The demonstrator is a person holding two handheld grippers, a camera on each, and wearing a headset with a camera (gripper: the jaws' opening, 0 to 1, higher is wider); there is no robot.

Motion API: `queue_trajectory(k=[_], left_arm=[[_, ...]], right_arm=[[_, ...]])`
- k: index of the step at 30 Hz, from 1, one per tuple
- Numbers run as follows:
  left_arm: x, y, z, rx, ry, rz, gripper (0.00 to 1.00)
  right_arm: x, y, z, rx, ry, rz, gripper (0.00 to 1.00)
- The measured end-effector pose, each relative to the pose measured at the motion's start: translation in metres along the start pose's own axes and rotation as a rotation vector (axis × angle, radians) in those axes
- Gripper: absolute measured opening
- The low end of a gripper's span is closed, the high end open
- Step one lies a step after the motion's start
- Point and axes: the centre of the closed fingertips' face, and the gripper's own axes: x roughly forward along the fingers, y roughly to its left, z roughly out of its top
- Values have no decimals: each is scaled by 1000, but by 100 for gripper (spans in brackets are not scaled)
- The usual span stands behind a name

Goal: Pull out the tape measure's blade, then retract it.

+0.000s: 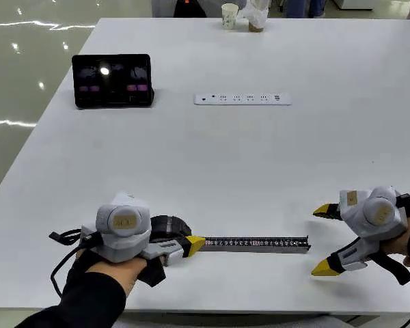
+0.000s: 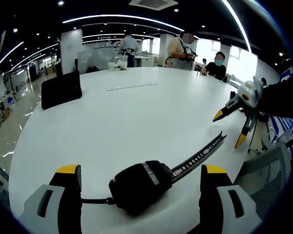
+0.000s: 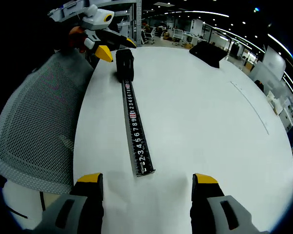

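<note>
Extended blade (image 3: 136, 131) on table (image 3: 210, 122); right tool (image 3: 147, 178) jaws apart, apparently not touching.

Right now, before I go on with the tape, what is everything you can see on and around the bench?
Tape measure case: one, black, on the table, near left.
Blade: one, dark with pale numerals, pulled out flat along the near edge.
Tablet: one, black, far left.
Power strip: one, white, far centre.
Paper cups: two, one white and one brownish, far edge.
Table: one, white.
Mesh chair: one, grey, beside the table.
People: several, beyond the table.
Left gripper: one, white with yellow tips, jaws open either side of the case.
Right gripper: one, same colours, open, just past the blade's end, apart from it.
</note>
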Motion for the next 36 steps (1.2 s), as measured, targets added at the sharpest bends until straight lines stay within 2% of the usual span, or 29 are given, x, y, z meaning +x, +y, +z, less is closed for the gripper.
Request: queue_trajectory(k=[3, 5, 7, 10, 12, 14, 17, 19, 23, 26, 27, 28, 29, 30, 32, 36], left_arm=[[1, 4, 0, -42, 19, -3, 99], [1, 7, 8, -92, 4, 5, 99], [1, 9, 15, -113, 0, 10, 99], [3, 7, 20, -139, -8, 14, 99], [3, 7, 19, -154, 5, 23, 99], [3, 7, 21, -204, -3, 31, 99], [4, 8, 24, -207, -3, 44, 99], [3, 4, 29, -221, -13, 37, 99], [4, -3, 33, -156, -23, 34, 99], [6, -4, 28, -145, -18, 34, 99], [6, -2, 27, -137, -20, 41, 99], [5, 6, 29, -101, -48, 85, 99], [4, 8, 29, -69, -53, 98, 99], [3, 9, 27, -78, -59, 104, 99], [7, 6, 22, -114, -53, 74, 99], [7, -1, 11, -86, -40, 75, 99]], right_arm=[[1, 0, 1, -15, 6, 14, 69], [2, 0, 3, -25, 11, 20, 65], [1, 4, 7, -33, 12, 31, 61], [1, 6, 9, -42, 16, 38, 56], [1, 7, 9, -51, 21, 42, 52], [1, 7, 7, -56, 27, 45, 48], [2, 7, 4, -65, 36, 51, 45], [3, 7, 3, -70, 40, 51, 43], [5, 5, 1, -80, 42, 51, 38], [6, 3, -1, -86, 46, 51, 33], [6, 3, -1, -87, 46, 52, 32], [6, 3, 0, -90, 45, 53, 32], [6, 3, 0, -90, 44, 54, 32], [6, 4, 1, -93, 43, 56, 31], [7, 4, 2, -101, 43, 59, 29], [9, 5, 1, -112, 51, 64, 26]])
